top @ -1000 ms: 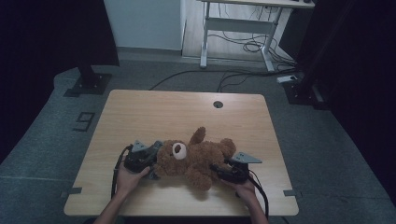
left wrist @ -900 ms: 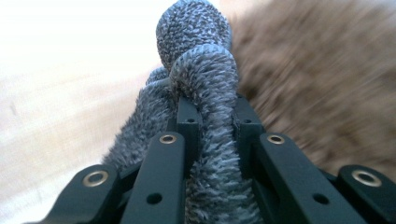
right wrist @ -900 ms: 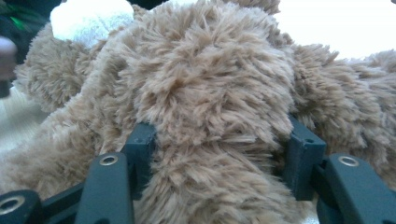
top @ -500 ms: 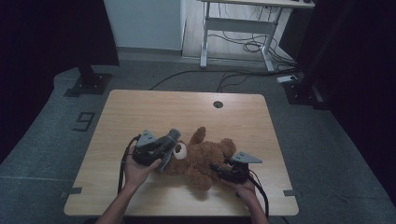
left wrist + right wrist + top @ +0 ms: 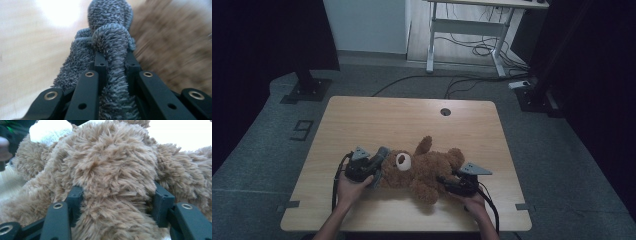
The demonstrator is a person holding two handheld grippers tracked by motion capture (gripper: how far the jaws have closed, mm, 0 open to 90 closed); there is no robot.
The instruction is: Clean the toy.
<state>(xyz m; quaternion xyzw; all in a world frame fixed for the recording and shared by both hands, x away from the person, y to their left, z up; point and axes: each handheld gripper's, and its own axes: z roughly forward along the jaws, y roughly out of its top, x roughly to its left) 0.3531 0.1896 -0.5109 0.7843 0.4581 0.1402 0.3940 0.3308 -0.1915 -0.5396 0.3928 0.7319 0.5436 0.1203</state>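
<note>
Bear: teddy bear [image 5: 424,170] lies on its side near the front edge of your worktop [image 5: 377,117], white muzzle turned toward your left hand, one limb sticking up toward the far edge.
Left tongs: your left tongs [image 5: 113,61] are clamped tight on a fold of grey terry cloth [image 5: 110,45]; from above the left tongs [image 5: 379,162] sit just beside the bear's head.
Right tongs: your right tongs [image 5: 117,195] grip a thick brown limb of the bear [image 5: 112,170], fur bulging between the jaws; from above the right tongs [image 5: 447,182] sit at the bear's lower end.
High view adds: both hands, the whole bear, the cable hole [image 5: 445,111] at the back of the worktop, and a desk frame [image 5: 467,35] beyond.
Gripper views add: the grips themselves, too small to judge from above.
Cloth from above: only a small grey tip shows at the bear's head.
Hard to tell: the left gripper view is blurred at its edges; the brown mass at its right is probably the bear. Which limb the right tongs hold, you cannot tell.
</note>
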